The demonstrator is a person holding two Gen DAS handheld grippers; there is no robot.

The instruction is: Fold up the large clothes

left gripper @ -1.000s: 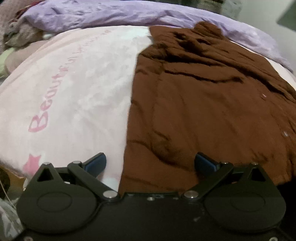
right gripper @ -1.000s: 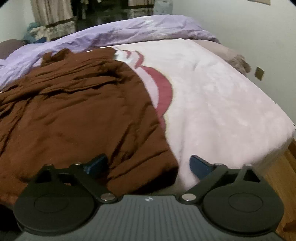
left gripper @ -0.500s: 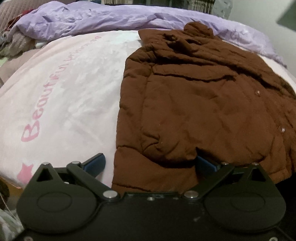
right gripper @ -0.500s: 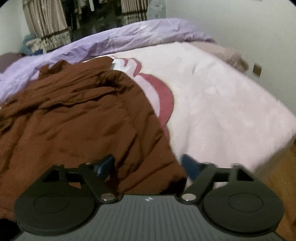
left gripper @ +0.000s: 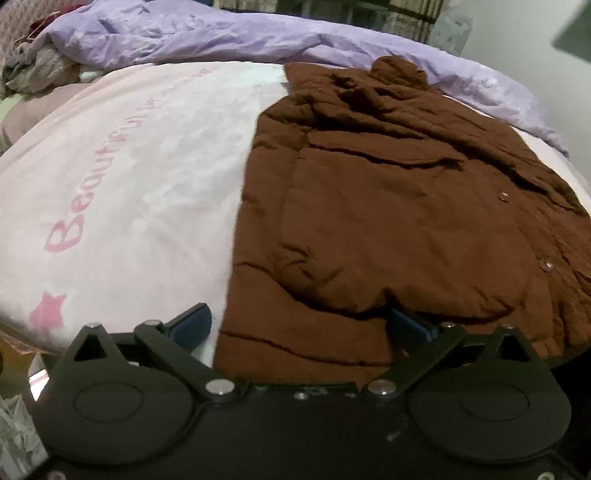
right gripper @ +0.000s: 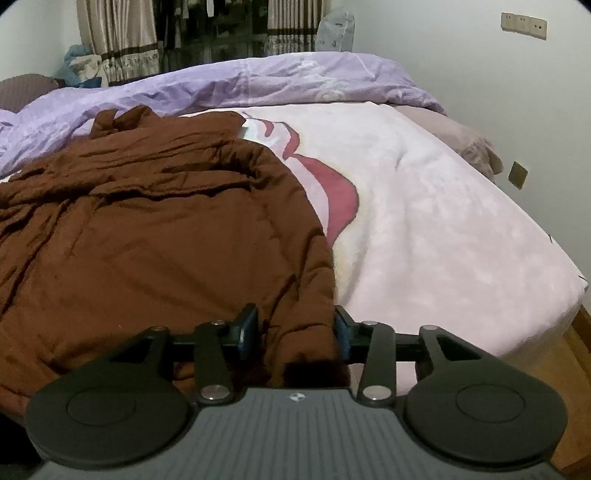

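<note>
A brown padded jacket lies spread on the bed, on top of a pale pink blanket printed with pink lettering and a pink star. In the left wrist view the jacket fills the right half of the blanket, with its collar end toward the far side, where a rumpled lilac duvet runs across the bed. Two small snap buttons show on the jacket's right part.

The left gripper is spread wide at the jacket's near hem. Its left blue pad sits on bare blanket just beside the jacket's left edge, while its right pad is tucked under a raised fold of brown fabric; nothing is pinched between them.

In the right wrist view the jacket covers the left part of the blanket, beside a dark red printed shape. The right gripper is clamped on the jacket's near right corner: a thick bunch of the padded hem stands between the two blue pads, which press on it from either side.

Beyond the jacket in that view, the lilac duvet lies along the far side, with curtains behind it. A mauve pillow rests at the right edge of the bed against the white wall, which carries a socket plate.
</note>
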